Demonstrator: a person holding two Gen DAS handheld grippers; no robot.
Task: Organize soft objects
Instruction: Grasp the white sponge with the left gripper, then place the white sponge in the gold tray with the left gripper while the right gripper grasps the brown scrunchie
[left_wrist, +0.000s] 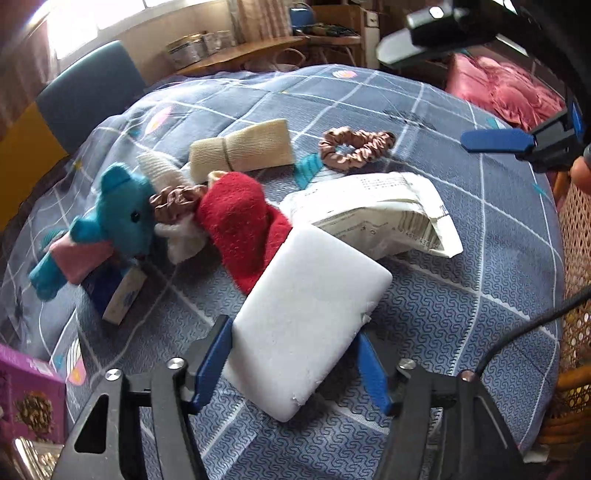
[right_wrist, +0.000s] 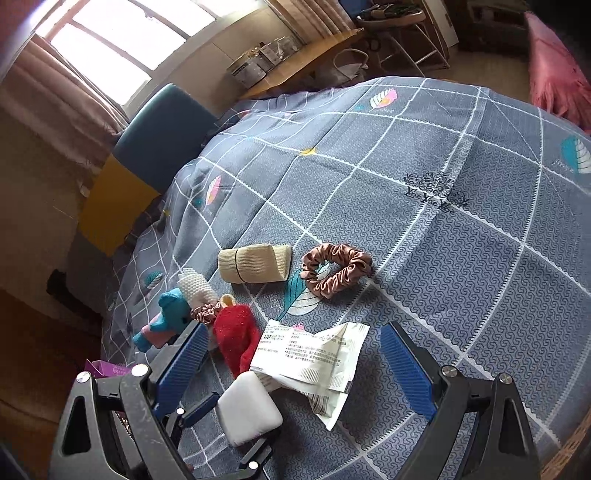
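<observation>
A white sponge block (left_wrist: 310, 314) lies on the blue checked quilt (left_wrist: 461, 295), and my left gripper (left_wrist: 294, 328) is shut on its near end, blue pads against both sides. The sponge (right_wrist: 247, 413) leans on a red sock (left_wrist: 240, 225). Beside the sock lie a teal plush toy (left_wrist: 122, 214), a small brown scrunchie (left_wrist: 173, 203) and a white knit piece (left_wrist: 159, 166). Farther back lie a beige bandage roll (left_wrist: 240, 147) and a larger brown scrunchie (left_wrist: 354, 146). My right gripper (right_wrist: 294, 328) hangs open above a white printed packet (right_wrist: 314, 358), holding nothing.
A small blue and white box (left_wrist: 114, 295) lies under the plush toy. A purple box (left_wrist: 29, 398) sits at the quilt's near left edge. A wicker piece (left_wrist: 576, 240) stands on the right. Behind the bed are a blue chair (right_wrist: 162, 136) and a wooden shelf with jars (right_wrist: 295, 59).
</observation>
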